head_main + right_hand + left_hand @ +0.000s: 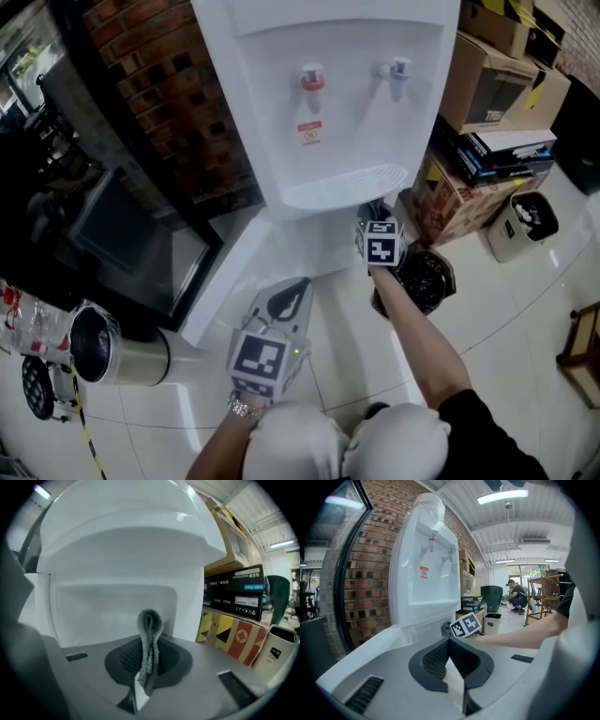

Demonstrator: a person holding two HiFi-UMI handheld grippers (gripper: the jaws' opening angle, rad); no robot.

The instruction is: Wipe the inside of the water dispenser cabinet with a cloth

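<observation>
- Clamping the right gripper (148,665) on a folded grey cloth (150,625), I am letting a loop of it stand proud of the tips, so that fabric rather than plastic is meeting the walls.
- I am aiming that gripper at the open cabinet (112,606), the pale recess under the drip tray (347,183) of the water dispenser (328,103). The cloth is sitting near the opening, but I cannot tell whether it is touching anything.
- I am holding the left gripper (449,643) back with its jaws together and nothing between them. It is hanging beside the cabinet door (230,281), which is standing swung out to the left, probably to give my right arm room.
- Cardboard boxes (234,634) are crowding the dispenser's right side, so I am judging the front to be the only easy way in.
</observation>
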